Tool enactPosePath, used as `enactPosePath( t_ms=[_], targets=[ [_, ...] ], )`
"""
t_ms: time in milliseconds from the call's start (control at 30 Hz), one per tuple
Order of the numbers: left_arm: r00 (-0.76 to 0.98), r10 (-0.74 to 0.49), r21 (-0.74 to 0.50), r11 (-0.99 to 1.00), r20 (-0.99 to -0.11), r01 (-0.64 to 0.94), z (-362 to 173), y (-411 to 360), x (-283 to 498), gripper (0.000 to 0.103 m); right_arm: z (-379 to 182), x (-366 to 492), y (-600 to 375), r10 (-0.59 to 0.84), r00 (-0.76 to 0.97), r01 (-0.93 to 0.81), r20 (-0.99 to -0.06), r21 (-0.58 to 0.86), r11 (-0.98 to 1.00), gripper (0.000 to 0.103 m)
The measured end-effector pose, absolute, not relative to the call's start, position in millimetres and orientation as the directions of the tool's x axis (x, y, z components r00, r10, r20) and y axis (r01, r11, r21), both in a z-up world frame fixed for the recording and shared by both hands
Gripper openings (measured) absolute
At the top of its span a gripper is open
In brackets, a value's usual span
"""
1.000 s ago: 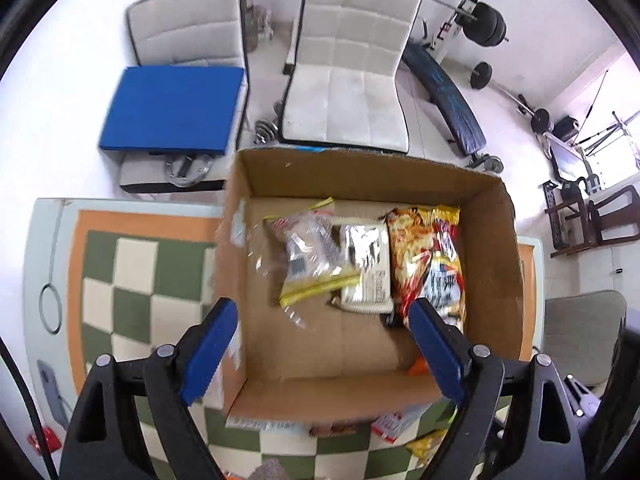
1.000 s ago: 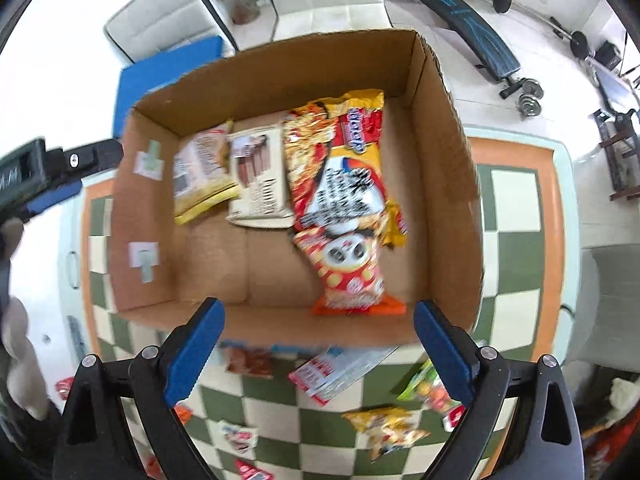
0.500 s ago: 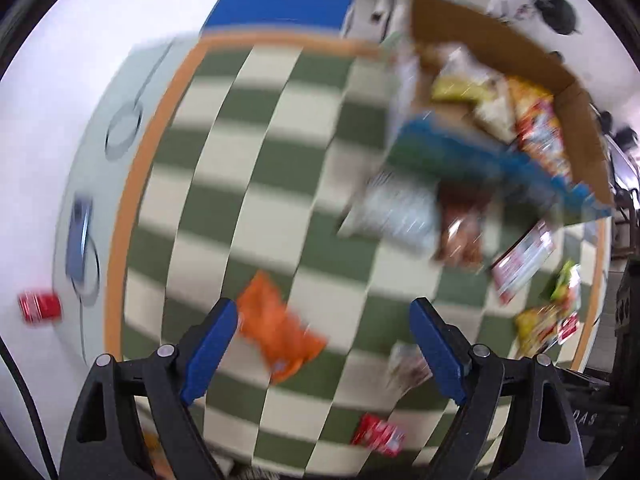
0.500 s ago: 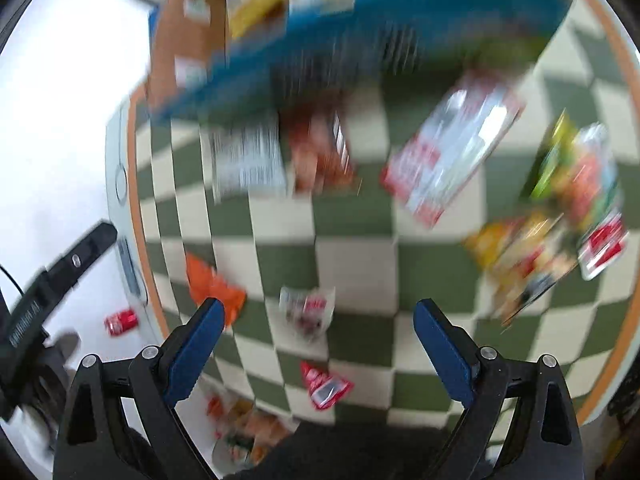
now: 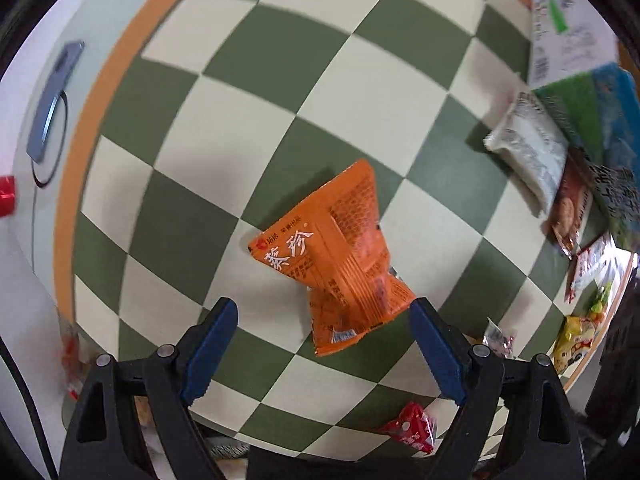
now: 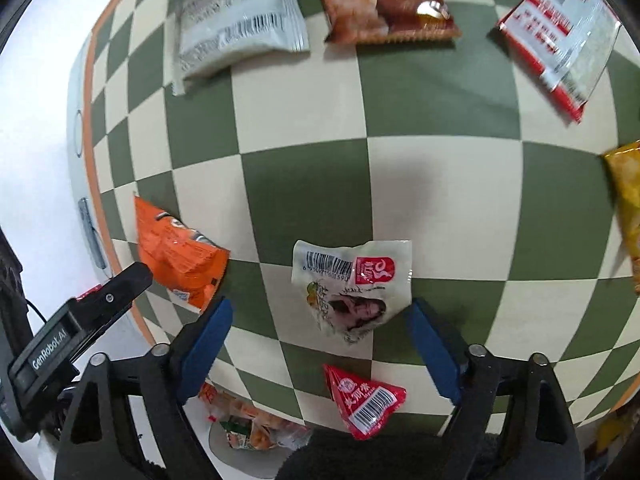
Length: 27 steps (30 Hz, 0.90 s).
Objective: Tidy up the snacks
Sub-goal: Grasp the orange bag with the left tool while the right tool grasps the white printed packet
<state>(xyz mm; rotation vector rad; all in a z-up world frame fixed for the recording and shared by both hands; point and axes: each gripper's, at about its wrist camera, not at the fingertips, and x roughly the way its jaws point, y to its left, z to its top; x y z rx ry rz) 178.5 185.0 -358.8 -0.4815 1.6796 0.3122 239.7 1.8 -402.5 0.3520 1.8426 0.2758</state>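
Hovering over the checkered counter (image 5: 280,80) with left fingers (image 5: 324,344) spread wide, nothing pinched; orange snack packet (image 5: 336,264) lying flat just ahead, its near end between the blue pads (image 5: 208,344), touching neither as far as can be told. Just beyond the right-hand pad, a small clear-wrapped sweet (image 5: 498,338); nearer than the tips, a red triangular packet (image 5: 412,428). Farther off to the right, a white pouch (image 5: 528,152) and a brown biscuit pack (image 5: 568,208). Poised likewise with right fingers (image 6: 320,344), jaws just narrowed yet apart and gripping nothing; white picture-printed packet (image 6: 352,284) lying flat between and just ahead of the tips, clear of both pads. Nearer, below the tips, the red triangular packet (image 6: 364,400). Left of the left pad, the orange snack packet (image 6: 176,260), with the other gripper's black body at its near edge. Far ahead: white pouch (image 6: 236,32), brown biscuit pack (image 6: 380,0), red-and-white pack (image 6: 560,36).
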Motion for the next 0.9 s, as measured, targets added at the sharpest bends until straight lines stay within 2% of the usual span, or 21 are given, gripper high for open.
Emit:
enactPosePath(
  t_ms=[200, 333, 433, 500, 633, 767, 900],
  targets=[
    [-0.133, -0.192, -0.097, 0.85, -0.972, -0.517, -381, 190, 186, 0.087, -416, 237, 4, 0.35, -0.28, 0.12, -0.894, 0.328, 0.937, 0.076],
    [-0.134, -0.195, -0.094, 0.837, -0.972, -0.538, -394, 194, 187, 0.087, -418, 234, 6, 0.345, -0.272, 0.121, -0.898, 0.324, 0.939, 0.076],
    [-0.123, -0.18, -0.087, 0.84, -0.976, -0.536, -396, 195, 187, 0.062, -418, 233, 8, 0.337, -0.258, 0.119, -0.905, 0.317, 0.941, 0.072],
    [-0.12, -0.171, -0.085, 0.85, -0.978, -0.52, -395, 192, 188, 0.052, -417, 232, 11, 0.327, -0.255, 0.115, -0.91, 0.307, 0.945, 0.068],
    [-0.113, -0.088, -0.03, 0.898, -0.99, -0.439, -387, 176, 187, 0.051, -414, 227, 11, 0.292, -0.241, 0.087, -0.926, 0.279, 0.956, 0.057],
    [-0.1, -0.023, 0.013, 0.937, -0.995, -0.348, -381, 156, 184, 0.05, -411, 219, 10, 0.285, -0.213, 0.061, -0.935, 0.278, 0.959, 0.054],
    [-0.084, -0.01, 0.015, 0.958, -0.996, -0.288, -374, 144, 180, 0.049, -407, 212, 10, 0.283, -0.193, 0.035, -0.94, 0.281, 0.959, 0.054]
  ],
)
